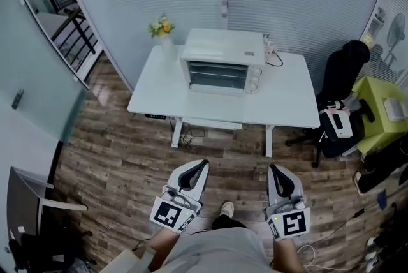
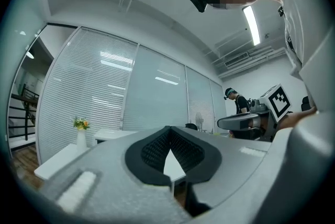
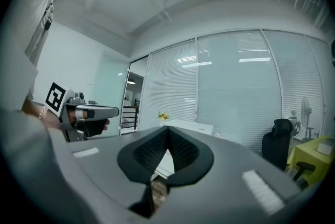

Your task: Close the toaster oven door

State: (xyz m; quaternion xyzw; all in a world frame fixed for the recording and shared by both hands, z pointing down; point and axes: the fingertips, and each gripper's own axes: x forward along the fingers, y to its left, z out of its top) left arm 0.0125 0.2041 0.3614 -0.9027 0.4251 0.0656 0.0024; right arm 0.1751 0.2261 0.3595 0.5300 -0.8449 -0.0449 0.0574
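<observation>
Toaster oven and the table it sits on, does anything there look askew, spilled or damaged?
Nothing stands out. The toaster oven sits squarely on the white table, the flower vase stands upright at its left, and nothing looks spilled. Whether the oven door is ajar is too small to tell.

Lighting: bright, even, cool white, from ceiling strip lamps (image 2: 251, 24) above me.
Shadows: soft, faint beneath the table (image 1: 146, 103).
Glare: lamp streaks on the blinded glass wall (image 2: 157, 81); pale sheen on the wood floor (image 1: 99, 94).
Distortion: heavy fisheye, with dark corners in both my gripper views.
Focus: the near shell of my left gripper (image 2: 168, 134) is soft.
</observation>
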